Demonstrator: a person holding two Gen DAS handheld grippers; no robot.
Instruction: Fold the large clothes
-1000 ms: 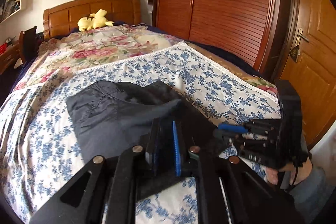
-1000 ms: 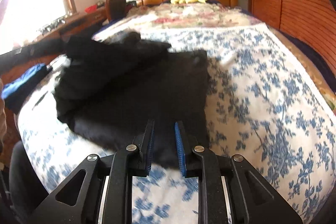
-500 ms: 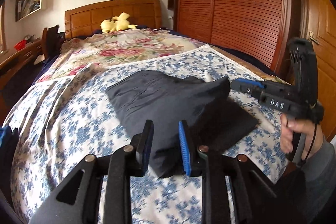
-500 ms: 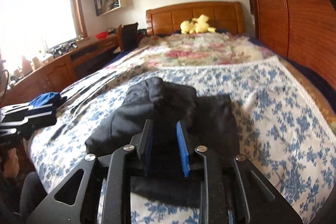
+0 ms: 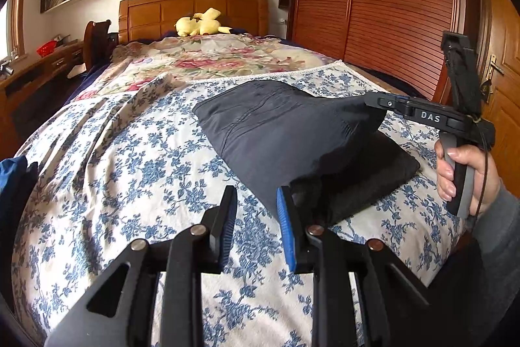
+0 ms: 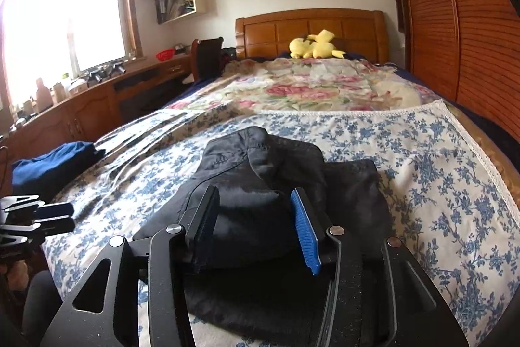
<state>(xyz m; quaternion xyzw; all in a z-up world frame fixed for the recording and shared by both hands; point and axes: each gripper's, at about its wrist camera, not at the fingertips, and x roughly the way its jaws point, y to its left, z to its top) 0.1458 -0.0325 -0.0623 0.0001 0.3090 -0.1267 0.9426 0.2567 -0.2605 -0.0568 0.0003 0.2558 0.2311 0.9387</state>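
The dark grey garment (image 5: 286, 132) lies folded into a compact bundle on the blue-floral bedspread (image 5: 130, 158), near the foot of the bed and toward its right side, with a top layer doubled over a flatter bottom layer. The fabric appears thin, soft and light; expect it to drape, crease and slide layer on layer, so any lift should take all layers at an edge or corner, not the middle of a panel. The left gripper (image 5: 255, 226) hovers over bare bedspread just left of the bundle's near corner; its jaws stand apart with nothing between them. The right gripper (image 6: 255, 226) is at the bundle's near right edge, where the raised fold of cloth sits between its fingers; its jaws are opening, and the pads do not appear to press the cloth. The raised hump at that edge is likely to sag once released. For the next fold or for smoothing, take hold at the near corners. A folded blue garment (image 6: 52, 165) lies at the bed's left edge, well apart.
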